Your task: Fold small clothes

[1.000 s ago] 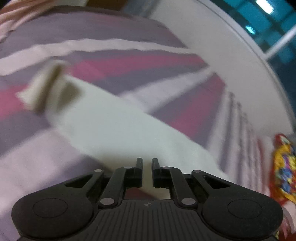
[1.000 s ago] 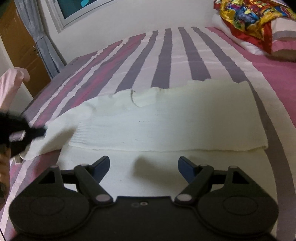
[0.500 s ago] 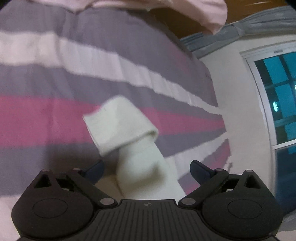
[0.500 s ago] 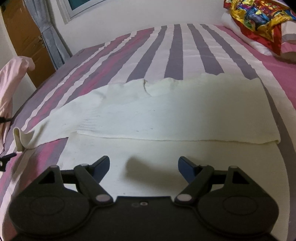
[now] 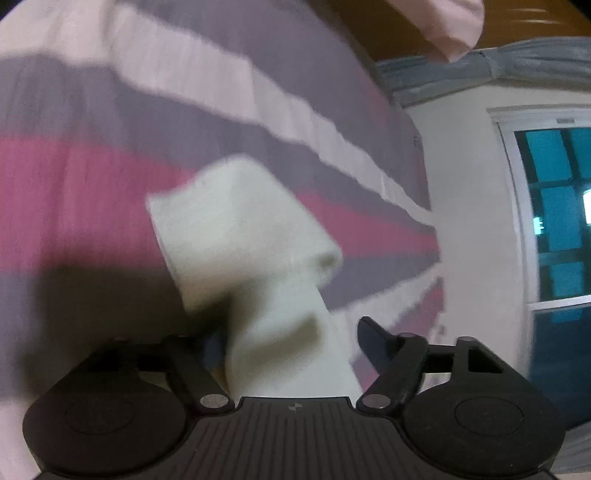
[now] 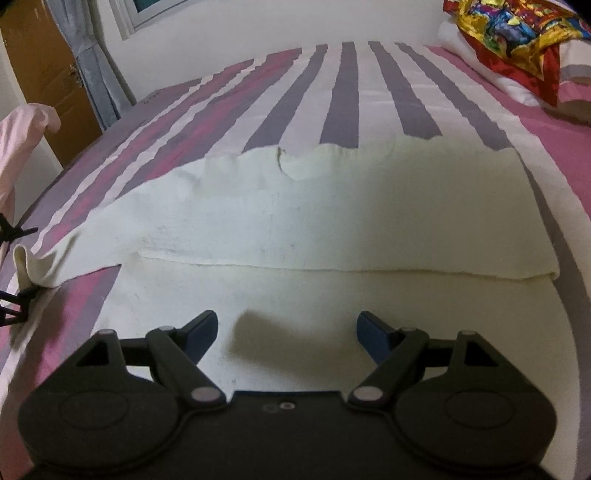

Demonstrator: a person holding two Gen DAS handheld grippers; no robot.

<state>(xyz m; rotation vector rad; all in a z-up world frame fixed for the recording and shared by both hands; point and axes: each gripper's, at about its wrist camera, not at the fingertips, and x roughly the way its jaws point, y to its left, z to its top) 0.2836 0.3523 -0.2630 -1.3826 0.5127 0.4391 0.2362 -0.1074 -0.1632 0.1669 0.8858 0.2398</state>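
Observation:
A cream knitted garment (image 6: 332, 206) lies spread across the striped bed, its lower part folded up over the body. Its long sleeve runs out to the left and ends in a curled cuff (image 6: 26, 266). In the left wrist view this sleeve (image 5: 240, 229) passes between the jaws of my left gripper (image 5: 288, 336), which are closing. The right finger (image 5: 369, 332) stands clear of the cloth and the left one is partly hidden behind it. My right gripper (image 6: 286, 325) hovers open over the garment's near edge with nothing between its fingers.
The bedsheet (image 6: 343, 85) has purple, pink and white stripes. A pink garment (image 6: 22, 140) hangs at the left edge of the bed. A colourful pillow (image 6: 517, 33) lies at the far right. A wall, window (image 5: 554, 206), curtain and wooden door stand beyond the bed.
My left gripper let go of the sleeve, rolled, opened wide and sank toward the cuff, and its jaws have since narrowed around the sleeve. The right gripper has hardly moved.

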